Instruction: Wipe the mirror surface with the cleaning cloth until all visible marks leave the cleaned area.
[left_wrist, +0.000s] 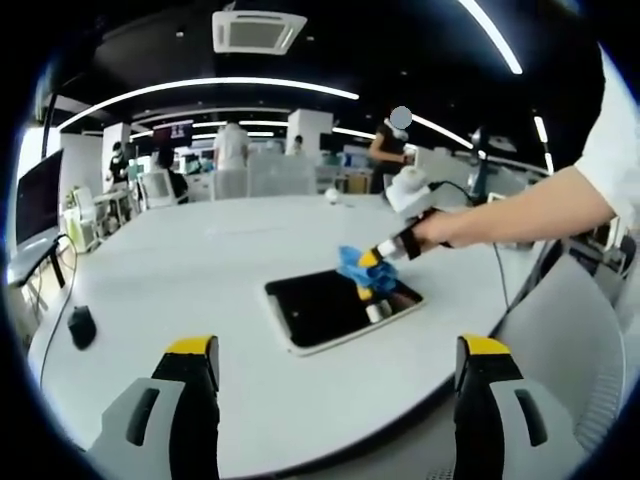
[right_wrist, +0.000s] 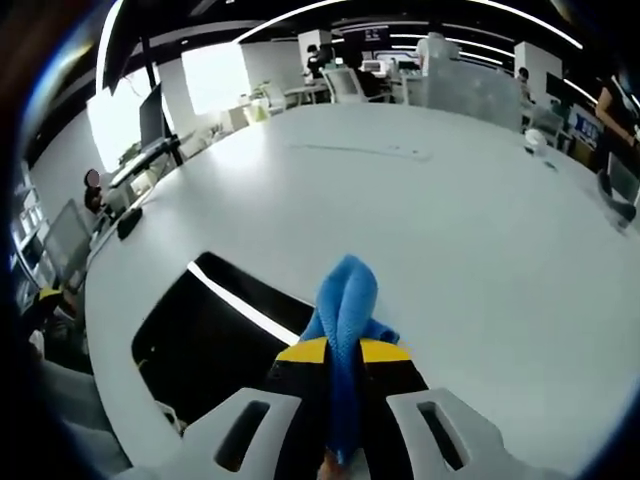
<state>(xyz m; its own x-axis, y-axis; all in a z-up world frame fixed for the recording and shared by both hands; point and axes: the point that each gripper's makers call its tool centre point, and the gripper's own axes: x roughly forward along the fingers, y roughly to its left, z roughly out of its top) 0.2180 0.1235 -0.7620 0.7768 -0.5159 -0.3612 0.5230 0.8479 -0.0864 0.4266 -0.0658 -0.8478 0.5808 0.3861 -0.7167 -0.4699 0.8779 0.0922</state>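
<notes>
A rectangular mirror (left_wrist: 335, 312) with a white frame lies flat on the white table (left_wrist: 200, 250), its dark glass reflecting the ceiling. In the left gripper view a hand brings my right gripper (left_wrist: 372, 277) in from the right, pressing a blue cleaning cloth (left_wrist: 354, 264) onto the mirror's far right part. My left gripper (left_wrist: 338, 358) hangs open near the table's front edge, short of the mirror, with nothing in it. In the right gripper view my right gripper (right_wrist: 343, 352) is shut on the blue cloth (right_wrist: 346, 295), which touches the mirror (right_wrist: 205, 335) by its right edge.
A black mouse (left_wrist: 82, 326) with a cable lies at the table's left side. A small white round object (left_wrist: 333, 195) sits at the far edge. People, chairs and desks stand in the background. The table's curved front edge runs close to my left jaws.
</notes>
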